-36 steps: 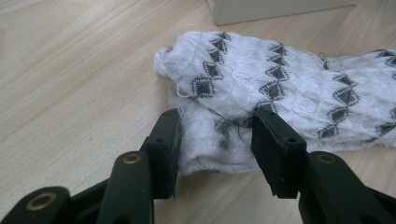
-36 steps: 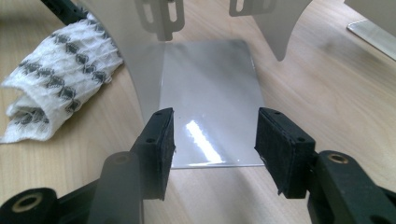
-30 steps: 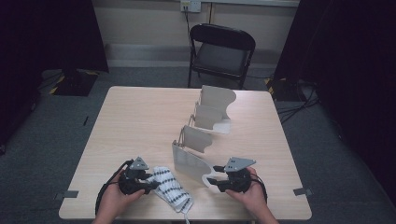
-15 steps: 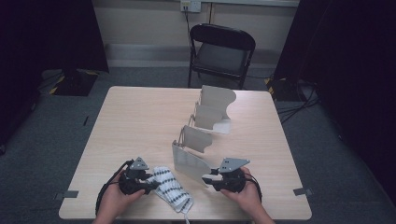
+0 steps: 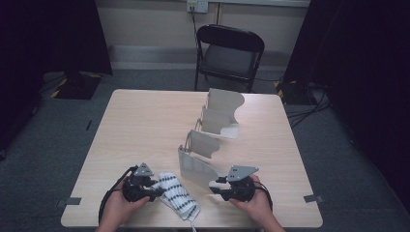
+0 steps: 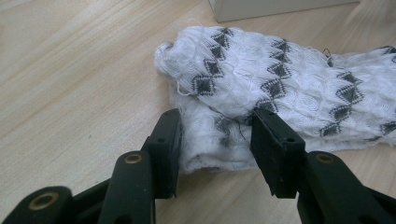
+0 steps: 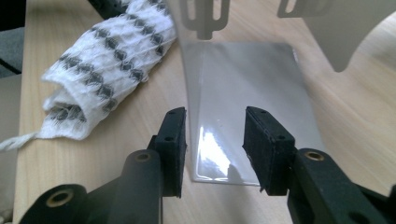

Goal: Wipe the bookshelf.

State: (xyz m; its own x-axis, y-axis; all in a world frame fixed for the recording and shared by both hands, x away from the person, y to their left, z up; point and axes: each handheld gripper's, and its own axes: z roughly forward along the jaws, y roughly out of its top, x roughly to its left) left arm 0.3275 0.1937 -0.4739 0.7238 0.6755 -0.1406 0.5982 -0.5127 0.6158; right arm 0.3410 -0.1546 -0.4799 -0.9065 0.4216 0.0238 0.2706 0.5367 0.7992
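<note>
Left gripper point(image 6: 215, 140) clamps the patterned cloth's point(image 6: 280, 79) folded end. Right gripper point(image 7: 215, 140), jaws just reopening slightly, straddles the rack's glossy base plate point(image 7: 252, 98) without pressing.

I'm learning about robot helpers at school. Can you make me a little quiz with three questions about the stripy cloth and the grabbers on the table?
1. True or false: the left gripper has its jaws on either side of one end of the folded white cloth with dark diamonds.
2. What lies in front of the right gripper? A) a red cup B) the shiny flat base of the white divider rack C) a book
3. Fill in: beyond the far edge of the wooden table stands a black folding ____.

Key
1. True.
2. B.
3. chair.
</note>
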